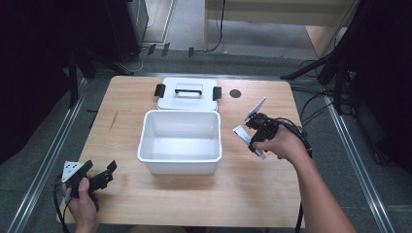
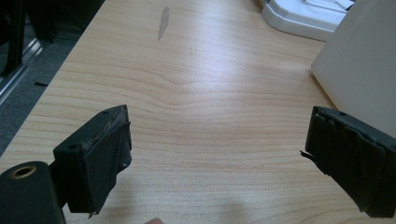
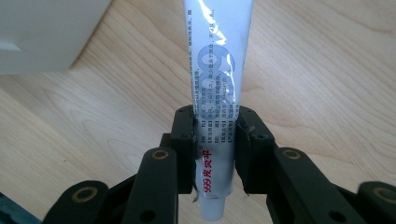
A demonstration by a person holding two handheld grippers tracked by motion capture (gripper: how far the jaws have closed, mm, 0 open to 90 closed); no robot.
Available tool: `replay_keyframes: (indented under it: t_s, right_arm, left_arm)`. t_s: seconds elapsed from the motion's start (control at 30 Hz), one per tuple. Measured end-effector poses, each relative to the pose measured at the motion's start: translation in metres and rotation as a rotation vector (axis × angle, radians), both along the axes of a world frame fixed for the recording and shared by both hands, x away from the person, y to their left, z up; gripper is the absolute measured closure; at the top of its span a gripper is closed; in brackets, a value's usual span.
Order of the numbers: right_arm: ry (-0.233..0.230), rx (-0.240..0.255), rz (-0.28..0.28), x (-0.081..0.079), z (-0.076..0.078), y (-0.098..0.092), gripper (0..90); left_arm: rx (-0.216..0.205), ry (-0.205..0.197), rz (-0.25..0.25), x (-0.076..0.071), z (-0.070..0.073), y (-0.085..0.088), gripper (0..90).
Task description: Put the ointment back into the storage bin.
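Observation:
A white tube (image 3: 217,70) with grey and red print stands between the jaws of my right gripper (image 3: 215,140), which is shut on it near its cap end. In the high view the tube (image 1: 241,132) pokes out of the right gripper (image 1: 255,136), just right of the open white bin (image 1: 180,162) at the table's middle. My left gripper (image 1: 104,175) rests at the table's front left corner. Its jaws stand wide apart over bare wood in the left gripper view (image 2: 215,158), with nothing between them.
The bin's white lid (image 1: 188,99) with black clasps and handle lies flat behind the bin. A small dark round hole (image 1: 235,93) sits at the table's back right. The bin's wall (image 2: 359,70) rises at the right of the left gripper view.

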State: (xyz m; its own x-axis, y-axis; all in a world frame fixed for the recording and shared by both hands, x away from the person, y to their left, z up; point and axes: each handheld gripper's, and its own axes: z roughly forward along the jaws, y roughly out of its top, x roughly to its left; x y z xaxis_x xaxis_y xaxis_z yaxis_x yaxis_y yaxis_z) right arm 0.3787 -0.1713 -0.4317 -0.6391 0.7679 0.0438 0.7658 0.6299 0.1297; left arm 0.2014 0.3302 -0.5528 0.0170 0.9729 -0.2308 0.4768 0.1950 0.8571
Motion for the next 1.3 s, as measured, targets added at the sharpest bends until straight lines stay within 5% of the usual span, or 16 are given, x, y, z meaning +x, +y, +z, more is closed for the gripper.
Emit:
replay_keyframes:
  t_s: [0.5, 1.3]
  right_arm:
    - [-0.01, 0.039, -0.061, 0.01, 0.038, 0.01, 72.0]
    - [-0.041, 0.068, 0.006, 0.016, 0.082, 0.057, 72.0]
  left_arm:
    - [-0.005, 0.003, 0.003, 0.0, 0.0, 0.0, 7.6]
    - [-0.01, 0.005, 0.001, 0.001, 0.0, 0.001, 7.6]
